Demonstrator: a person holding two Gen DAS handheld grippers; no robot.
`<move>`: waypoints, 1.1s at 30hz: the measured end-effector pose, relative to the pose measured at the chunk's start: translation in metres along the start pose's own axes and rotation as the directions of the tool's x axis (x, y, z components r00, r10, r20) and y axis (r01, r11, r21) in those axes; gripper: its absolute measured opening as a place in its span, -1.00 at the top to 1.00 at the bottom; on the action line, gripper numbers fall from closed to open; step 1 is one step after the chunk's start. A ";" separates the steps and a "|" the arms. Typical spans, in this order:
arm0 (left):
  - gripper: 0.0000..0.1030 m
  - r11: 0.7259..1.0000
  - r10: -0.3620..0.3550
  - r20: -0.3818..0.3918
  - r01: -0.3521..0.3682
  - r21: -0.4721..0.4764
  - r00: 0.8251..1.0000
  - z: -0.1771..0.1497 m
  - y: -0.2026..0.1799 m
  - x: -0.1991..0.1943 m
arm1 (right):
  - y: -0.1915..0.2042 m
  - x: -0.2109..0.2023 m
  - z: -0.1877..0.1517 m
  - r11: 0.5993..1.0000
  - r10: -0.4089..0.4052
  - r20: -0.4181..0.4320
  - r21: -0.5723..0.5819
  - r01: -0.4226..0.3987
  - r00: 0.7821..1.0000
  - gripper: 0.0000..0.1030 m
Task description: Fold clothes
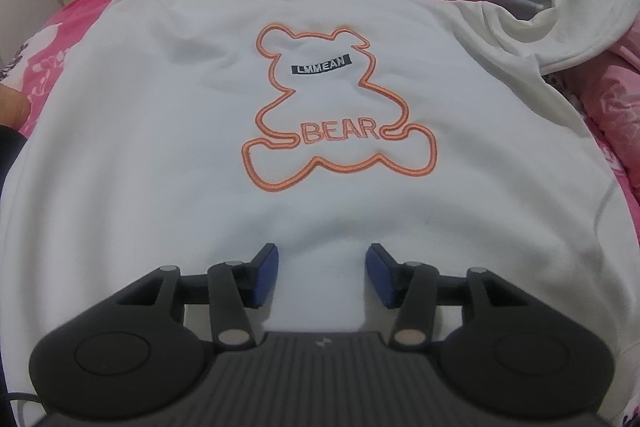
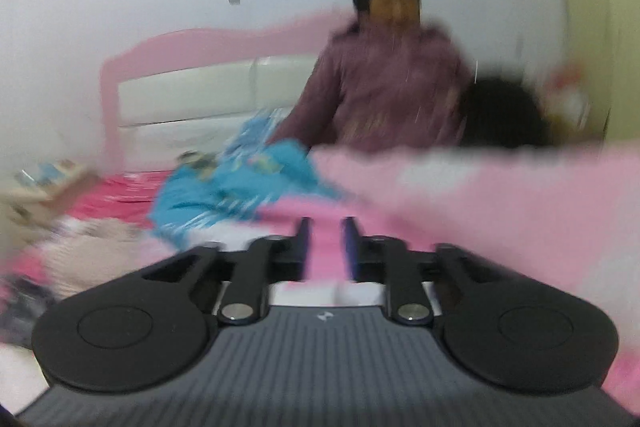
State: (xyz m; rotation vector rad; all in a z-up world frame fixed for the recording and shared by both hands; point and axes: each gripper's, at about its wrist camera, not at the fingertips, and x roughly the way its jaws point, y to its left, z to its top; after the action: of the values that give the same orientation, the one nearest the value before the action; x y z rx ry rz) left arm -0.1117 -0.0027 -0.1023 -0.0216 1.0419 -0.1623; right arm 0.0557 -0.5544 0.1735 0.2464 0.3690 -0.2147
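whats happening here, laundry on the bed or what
Clothes are being folded on a bed. A white sweatshirt with an orange bear outline lies spread flat, and the left gripper hovers open over its near hem, holding nothing. The right gripper is blurred, its jaws parted over pink bedding.

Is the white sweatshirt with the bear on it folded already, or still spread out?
Spread out. The white sweatshirt lies flat on the bed, front up, whole bear outline visible, one sleeve bunched loose.
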 end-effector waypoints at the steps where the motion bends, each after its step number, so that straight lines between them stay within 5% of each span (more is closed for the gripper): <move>1: 0.01 1.000 -0.001 0.000 0.001 -0.003 1.000 0.000 0.000 0.000 | -0.009 -0.002 -0.004 0.998 0.023 -0.033 0.065 -0.021 0.999 0.37; 5: 0.01 1.000 -0.004 0.001 0.004 -0.016 1.000 0.000 0.001 0.000 | -0.043 -0.016 -0.019 0.936 0.114 -0.113 0.347 -0.068 0.987 0.34; 10: 0.01 1.000 -0.002 0.004 0.002 -0.024 1.000 0.000 -0.001 0.001 | -0.064 -0.017 -0.037 0.794 0.235 -0.168 0.602 -0.089 0.957 0.32; 19: 0.01 0.999 -0.014 0.007 0.014 -0.033 1.000 -0.001 0.003 0.001 | -0.040 0.024 -0.043 0.738 0.217 -0.266 0.675 0.020 0.939 0.20; 22: 0.01 0.999 -0.017 0.008 0.018 -0.035 1.000 -0.001 0.004 0.000 | -0.029 0.033 -0.041 0.768 0.157 -0.254 0.639 0.043 0.954 0.32; 23: 0.01 0.999 -0.019 0.008 0.019 -0.037 1.000 -0.001 0.004 0.000 | -0.024 0.033 -0.038 0.792 0.129 -0.246 0.608 0.050 0.961 0.70; 24: 0.01 0.999 -0.019 0.008 0.020 -0.039 1.000 -0.001 0.005 0.000 | -0.018 0.030 -0.035 0.815 0.109 -0.228 0.578 0.045 0.967 0.86; 29: 0.01 0.999 -0.014 0.010 0.014 -0.031 1.000 -0.002 0.004 -0.001 | 0.038 0.002 0.002 0.974 0.051 -0.039 0.224 -0.041 0.998 0.90; 33: 0.01 0.999 -0.011 0.010 0.011 -0.031 1.000 -0.002 0.004 0.000 | 0.060 -0.011 0.028 1.000 0.013 0.086 0.025 -0.015 0.996 0.91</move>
State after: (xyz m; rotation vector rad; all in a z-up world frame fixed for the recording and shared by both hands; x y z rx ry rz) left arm -0.1129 0.0010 -0.1035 -0.0558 1.0343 -0.1561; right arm 0.0700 -0.5034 0.2152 0.2637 0.2796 -0.2155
